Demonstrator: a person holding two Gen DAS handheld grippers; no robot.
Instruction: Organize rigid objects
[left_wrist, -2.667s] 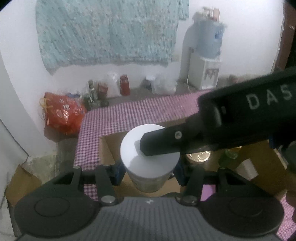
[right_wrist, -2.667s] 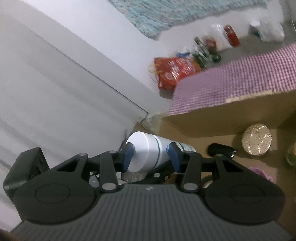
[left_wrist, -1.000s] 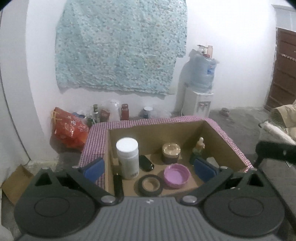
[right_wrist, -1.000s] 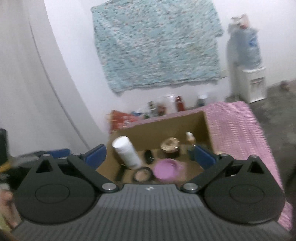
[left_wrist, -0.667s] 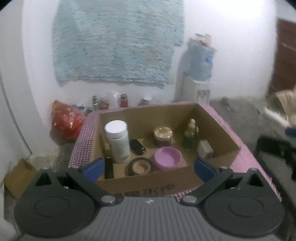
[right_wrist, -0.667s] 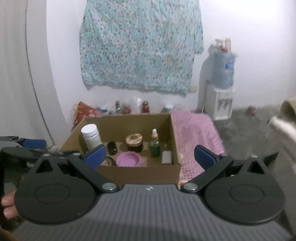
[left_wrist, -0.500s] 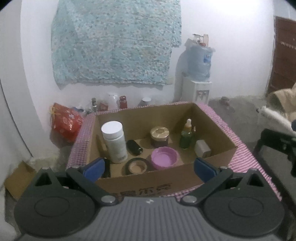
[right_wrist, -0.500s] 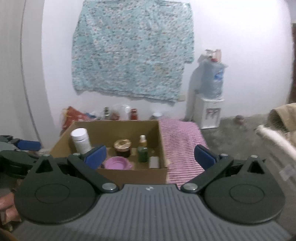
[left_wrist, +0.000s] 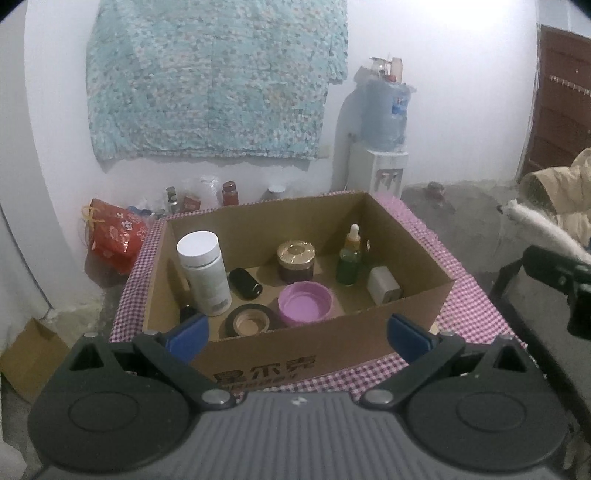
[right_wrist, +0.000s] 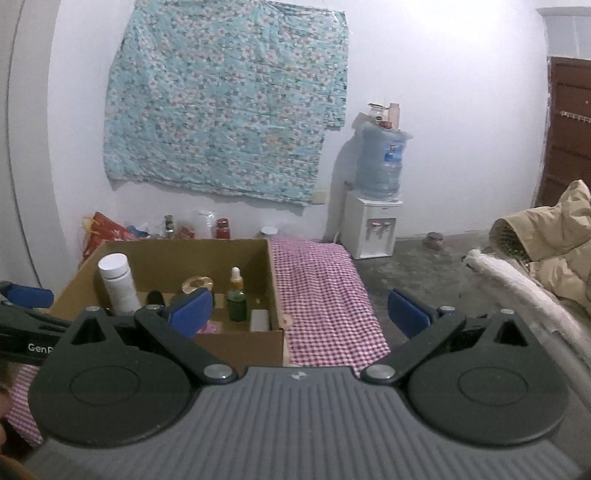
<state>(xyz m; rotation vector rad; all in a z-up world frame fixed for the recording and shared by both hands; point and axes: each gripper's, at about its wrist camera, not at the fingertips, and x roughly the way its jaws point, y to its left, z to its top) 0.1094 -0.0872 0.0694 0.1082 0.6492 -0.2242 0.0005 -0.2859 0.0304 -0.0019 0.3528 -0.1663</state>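
**Two grippers spread wide before a packed box**

Both the left gripper and right gripper hang released, holding nothing. Beyond them a cardboard box sits on a checked cloth. Inside, nearest, lie a tape roll and pink lid; farther back stand a white bottle, brown jar and green dropper bottle.

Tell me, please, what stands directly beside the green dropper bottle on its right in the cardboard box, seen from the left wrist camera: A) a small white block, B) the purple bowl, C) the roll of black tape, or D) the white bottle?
A: the small white block stands immediately right of the green dropper bottle in the cardboard box.
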